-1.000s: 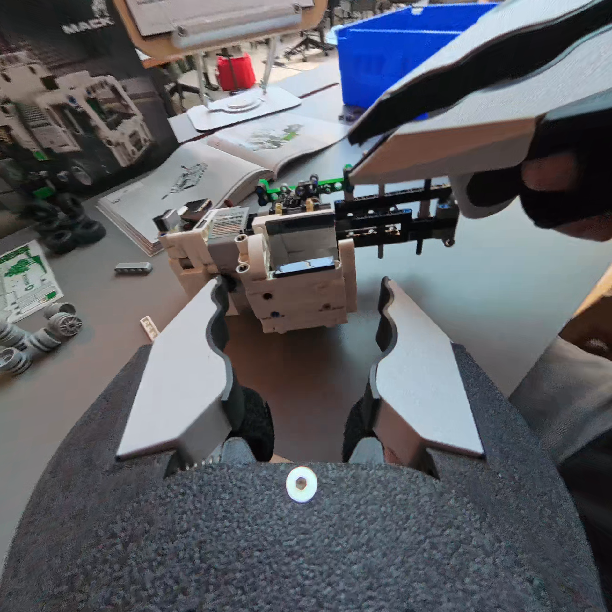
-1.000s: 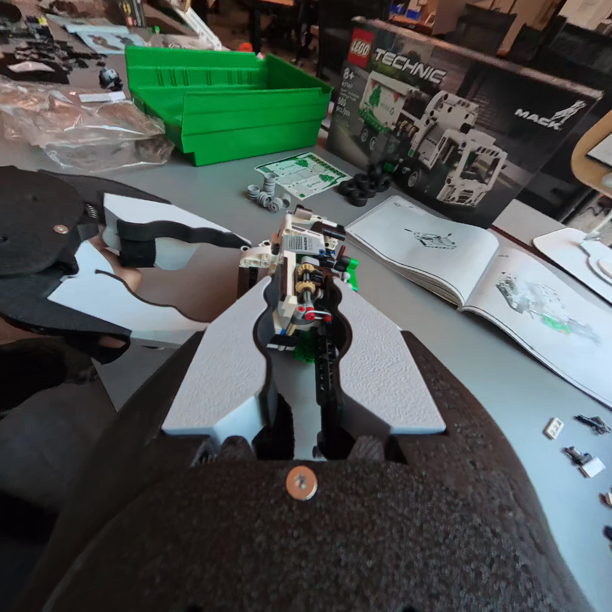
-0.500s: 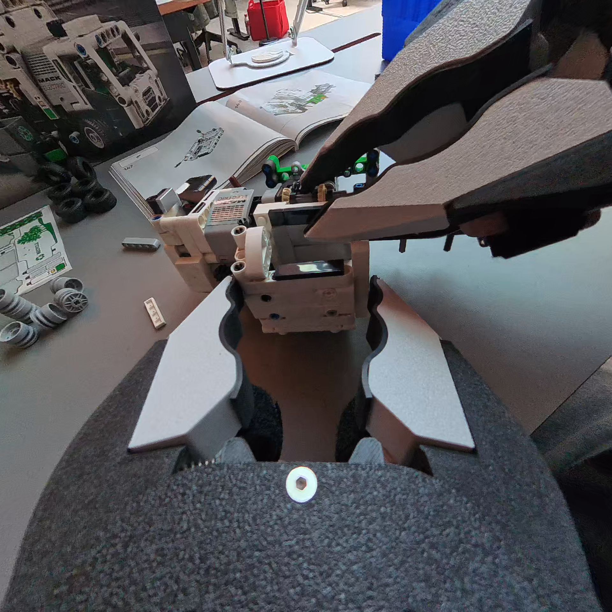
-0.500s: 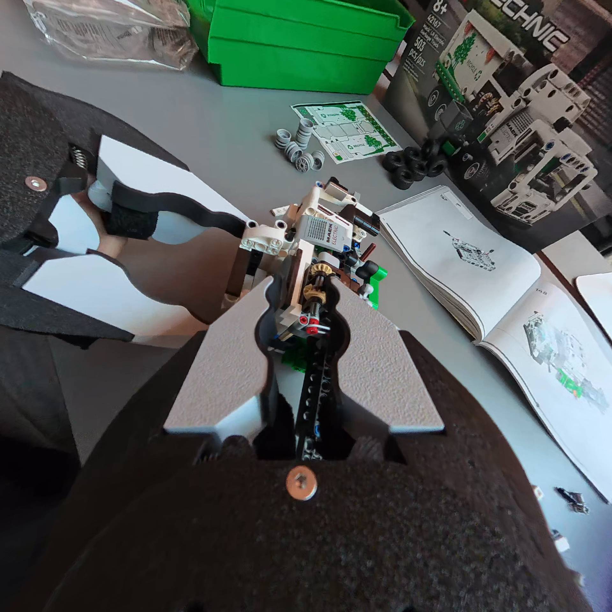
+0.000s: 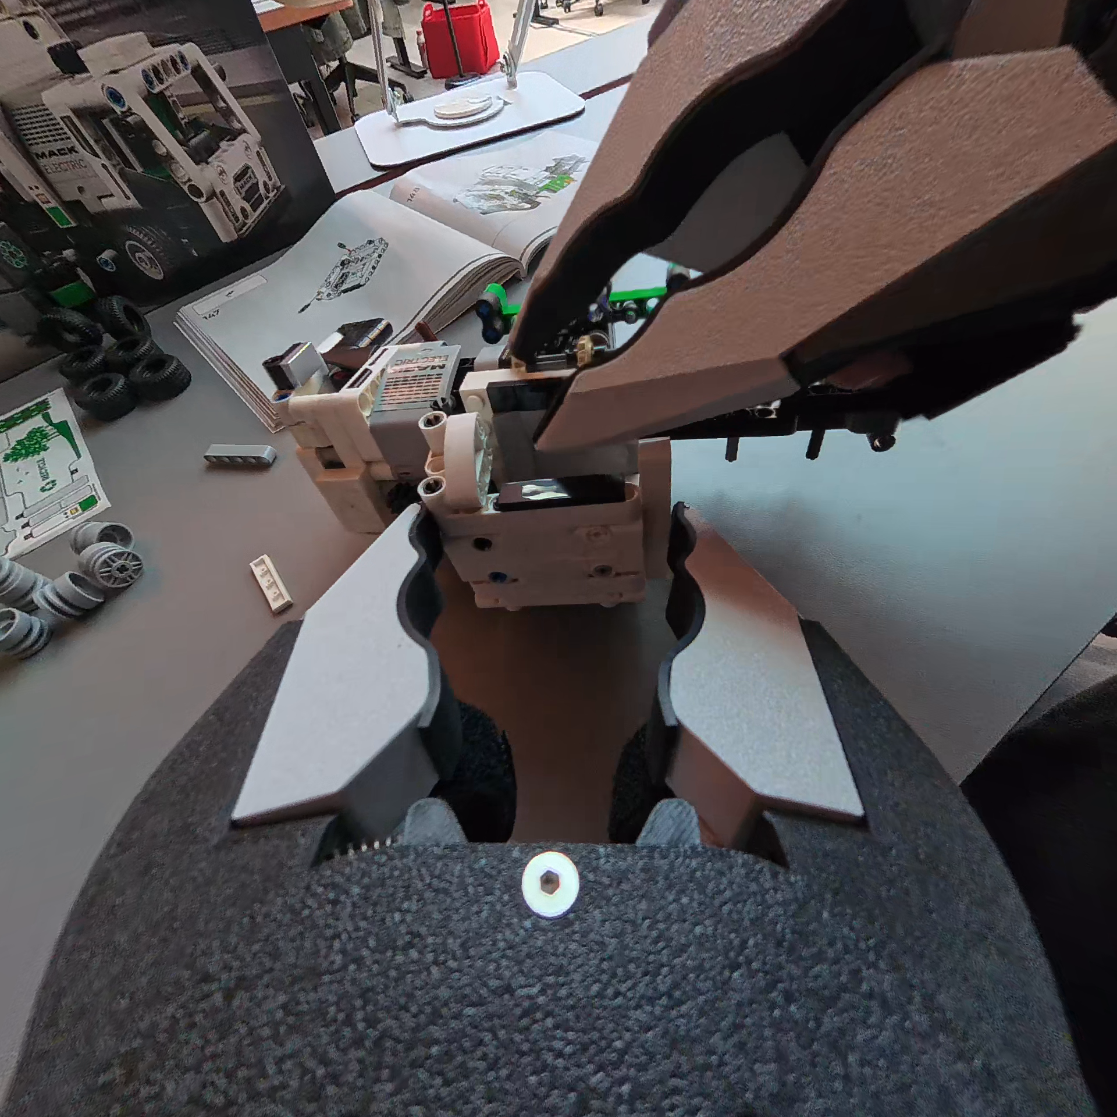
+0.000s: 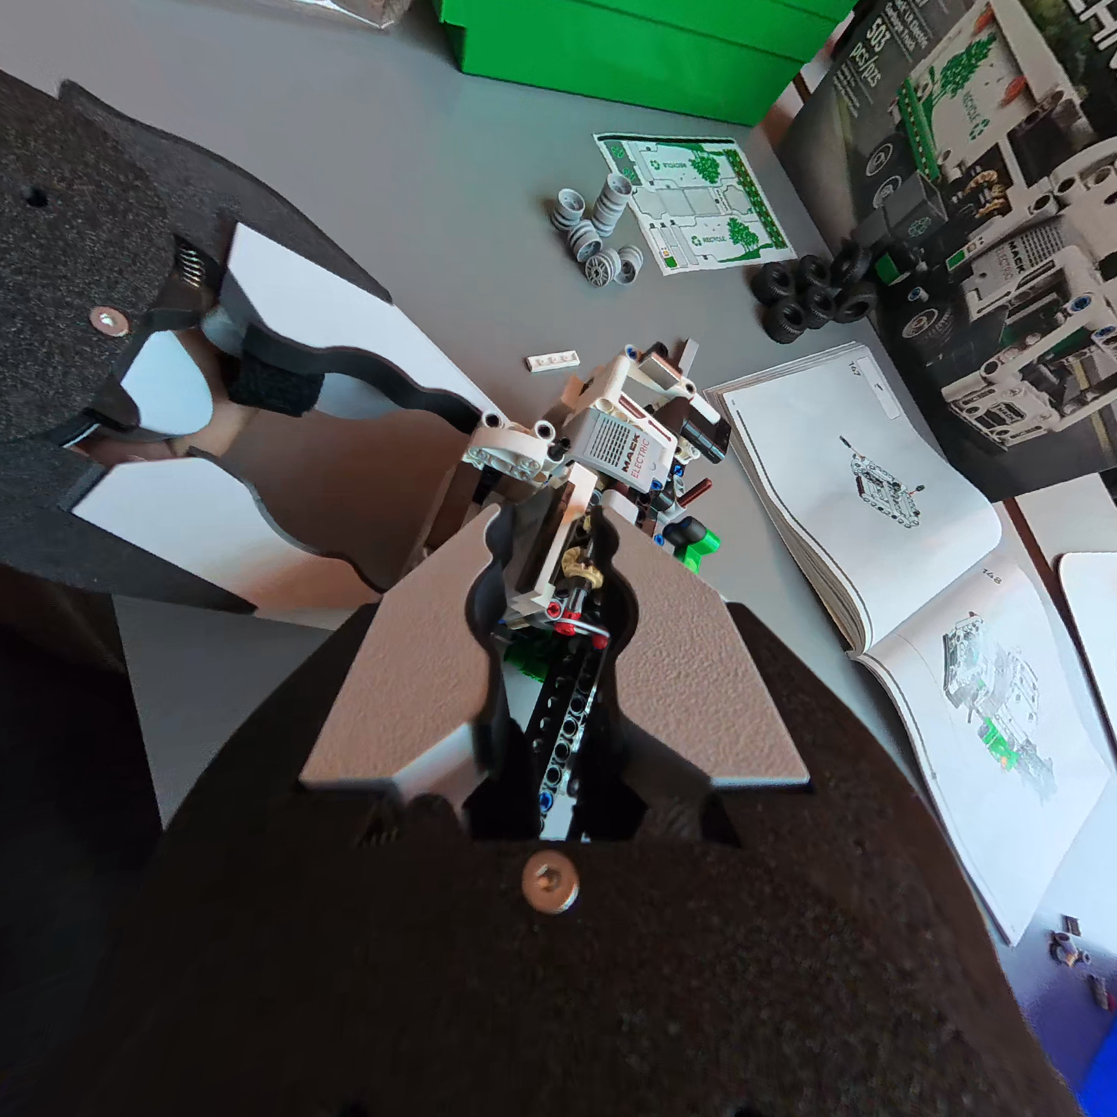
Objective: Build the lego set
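The half-built white and black lego truck (image 5: 544, 544) stands on the grey table, cab end toward my left gripper (image 5: 547, 523). That gripper is open, with its fingertips on either side of the cab front. My right gripper (image 6: 550, 526) comes down from above and is shut on the truck's black chassis beam (image 6: 565, 719). In the left wrist view it (image 5: 535, 402) reaches in from the upper right over the cab roof. In the right wrist view the truck's cab (image 6: 616, 450) sits just past the fingertips, and the open left gripper (image 6: 423, 501) is at the left.
An open instruction booklet (image 6: 858, 483), the set's box (image 6: 997, 211), black tyres (image 6: 810, 296), grey wheel hubs (image 6: 595, 236) and a sticker sheet (image 6: 695, 199) lie behind the truck. A green bin (image 6: 604, 54) is at the back. A white plate (image 5: 271, 583) and a grey beam (image 5: 240, 454) lie at the left.
The right gripper has tipped down and swung over the cab while holding the chassis. The left gripper has closed in, so its open fingers now flank the cab front.
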Demonstrator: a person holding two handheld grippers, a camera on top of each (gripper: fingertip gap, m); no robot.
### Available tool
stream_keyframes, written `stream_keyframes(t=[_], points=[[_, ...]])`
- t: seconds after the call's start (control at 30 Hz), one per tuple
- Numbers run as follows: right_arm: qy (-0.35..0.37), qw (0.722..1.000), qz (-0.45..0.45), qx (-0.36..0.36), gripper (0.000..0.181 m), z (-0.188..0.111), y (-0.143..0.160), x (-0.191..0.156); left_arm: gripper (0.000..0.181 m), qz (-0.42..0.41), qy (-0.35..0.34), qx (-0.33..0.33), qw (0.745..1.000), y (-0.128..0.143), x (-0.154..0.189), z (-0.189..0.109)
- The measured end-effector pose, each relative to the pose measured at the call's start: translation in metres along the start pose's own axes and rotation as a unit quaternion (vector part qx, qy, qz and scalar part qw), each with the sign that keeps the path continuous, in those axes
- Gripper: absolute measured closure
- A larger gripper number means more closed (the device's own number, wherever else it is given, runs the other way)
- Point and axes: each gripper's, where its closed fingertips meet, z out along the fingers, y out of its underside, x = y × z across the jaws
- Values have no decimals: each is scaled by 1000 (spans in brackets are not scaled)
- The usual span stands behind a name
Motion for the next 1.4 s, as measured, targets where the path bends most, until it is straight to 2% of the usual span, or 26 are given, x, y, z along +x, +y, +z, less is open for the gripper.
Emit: stream_keyframes(t=[0.13, 0.4, 0.63, 0.83, 1.17, 1.3, 1.4], points=[[-15, 1000, 6, 1, 157, 1, -3, -2, 107, 2, 1, 0, 1000, 0, 0, 1], [8, 1000, 20, 6, 160, 2, 2, 4, 107, 5, 3, 1, 1000, -1, -1, 3], [18, 999, 31, 16, 160, -12, 6, 8, 107, 6, 6, 2, 1000, -2, 0, 4], [9, 995, 92, 25, 160, -23, 13, 3, 107, 7, 13, 2, 1000, -2, 1, 4], [21, 997, 68, 11, 164, -17, 17, 3, 106, 9, 18, -3, 1000, 0, 1, 3], [-2, 997, 71, 26, 175, -19, 11, 0, 100, 24, 18, -37, 999, 12, 2, 5], [8, 999, 43, 14, 174, -16, 16, 0, 105, 33, 26, -45, 998, 13, 6, 8]])
